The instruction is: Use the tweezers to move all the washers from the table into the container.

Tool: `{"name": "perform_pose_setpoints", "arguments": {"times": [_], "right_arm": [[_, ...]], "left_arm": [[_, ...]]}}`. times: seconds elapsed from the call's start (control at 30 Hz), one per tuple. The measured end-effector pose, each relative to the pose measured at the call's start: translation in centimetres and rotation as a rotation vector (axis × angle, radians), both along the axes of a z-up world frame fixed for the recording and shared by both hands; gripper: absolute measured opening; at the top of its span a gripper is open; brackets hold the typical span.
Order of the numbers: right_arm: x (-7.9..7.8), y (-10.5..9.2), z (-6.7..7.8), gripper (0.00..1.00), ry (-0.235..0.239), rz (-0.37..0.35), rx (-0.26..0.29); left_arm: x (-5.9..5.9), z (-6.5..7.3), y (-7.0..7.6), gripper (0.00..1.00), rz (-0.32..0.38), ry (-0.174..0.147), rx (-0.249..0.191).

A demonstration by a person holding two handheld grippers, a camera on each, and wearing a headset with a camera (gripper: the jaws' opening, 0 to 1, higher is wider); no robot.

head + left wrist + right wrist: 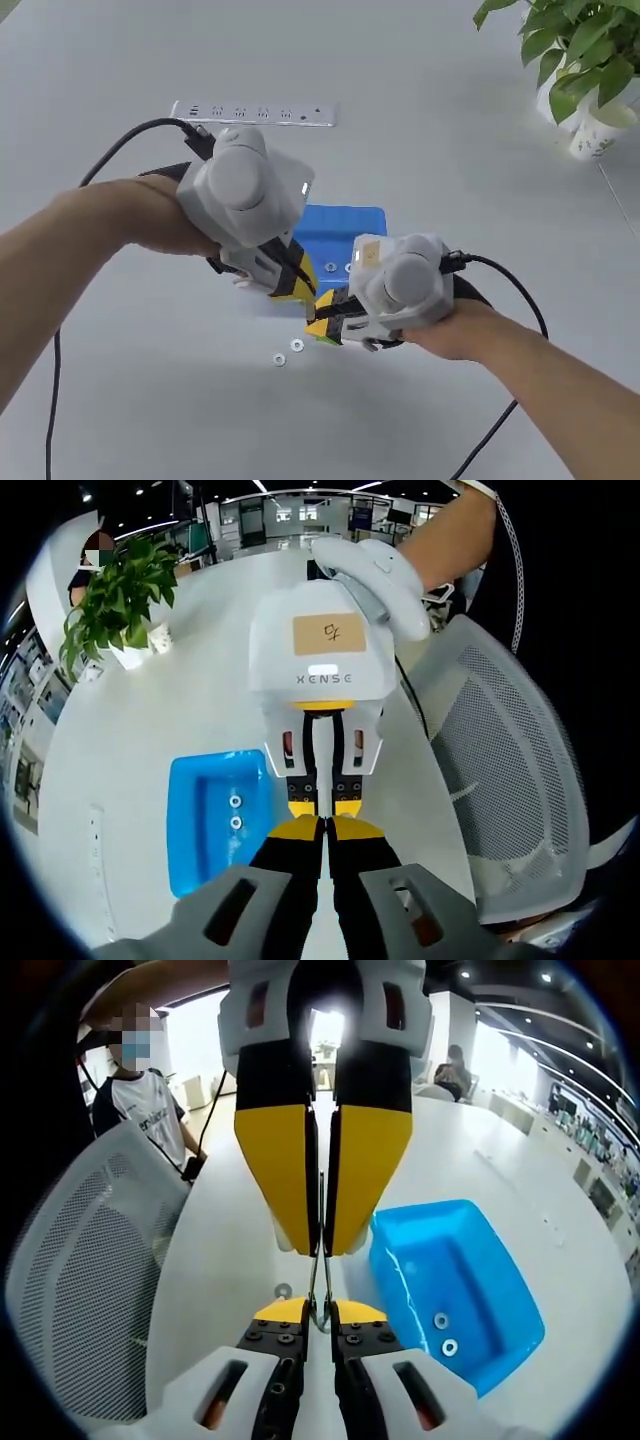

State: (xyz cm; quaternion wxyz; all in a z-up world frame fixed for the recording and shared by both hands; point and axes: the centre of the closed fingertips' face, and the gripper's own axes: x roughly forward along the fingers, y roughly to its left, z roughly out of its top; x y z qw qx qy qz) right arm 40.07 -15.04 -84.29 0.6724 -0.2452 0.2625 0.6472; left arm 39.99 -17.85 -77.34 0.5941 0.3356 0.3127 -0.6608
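Observation:
Thin metal tweezers [318,1272] run between the two grippers, which face each other tip to tip. My right gripper [318,1312] is shut on one end of the tweezers. My left gripper [320,1245] comes in from above with its yellow jaws shut on the other end. In the head view the left gripper [300,285] is above the right gripper [318,325], at the near edge of the blue container [345,225]. Two washers [297,345] lie on the table just in front. Two more washers [235,802] lie inside the container [205,830].
A white power strip [252,113] lies at the back. A potted plant [580,60] stands at the far right. Black cables [110,160] trail from both grippers. A mesh chair [500,780] stands beside the table, and a person [140,1090] stands behind it.

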Motion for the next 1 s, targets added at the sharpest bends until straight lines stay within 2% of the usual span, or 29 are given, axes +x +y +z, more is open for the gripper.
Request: {"name": "perform_pose_setpoints", "arguments": {"times": [0.5, 1.0], "right_arm": [[0.4, 0.2, 1.6, 0.09, -0.026, 0.015, 0.000], [1.6, 0.4, 3.3, 0.09, -0.056, 0.012, 0.012]], "left_arm": [[0.4, 1.4, 0.4, 0.05, -0.004, -0.011, 0.005], [1.5, 3.1, 0.5, 0.05, -0.007, -0.027, 0.009]]}}
